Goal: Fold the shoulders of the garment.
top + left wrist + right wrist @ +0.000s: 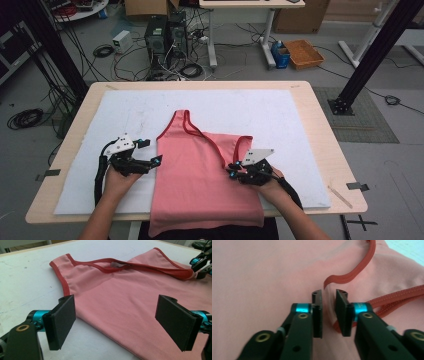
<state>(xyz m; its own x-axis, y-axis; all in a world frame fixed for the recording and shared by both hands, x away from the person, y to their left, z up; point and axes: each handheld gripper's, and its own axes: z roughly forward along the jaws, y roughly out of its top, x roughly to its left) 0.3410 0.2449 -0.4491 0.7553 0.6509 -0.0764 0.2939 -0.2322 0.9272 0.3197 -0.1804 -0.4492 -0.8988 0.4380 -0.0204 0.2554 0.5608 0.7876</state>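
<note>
Right tongs (329, 312) (slightly parted), pink top (262, 277)

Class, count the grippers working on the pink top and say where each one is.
2. The left gripper is at the pink top's left edge, jaws wide open. The right gripper is at its right side, by the red-trimmed armhole.

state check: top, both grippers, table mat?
Tank top: flat on the mat, one strap folded across the chest, hem hanging over the near table edge.
Left gripper: open wide, at the top's side edge, nothing between the pads.
Right gripper: narrow gap, pads not pressing, low over the fabric by the red trim.
Mat: flat, lightly scuffed.
</note>
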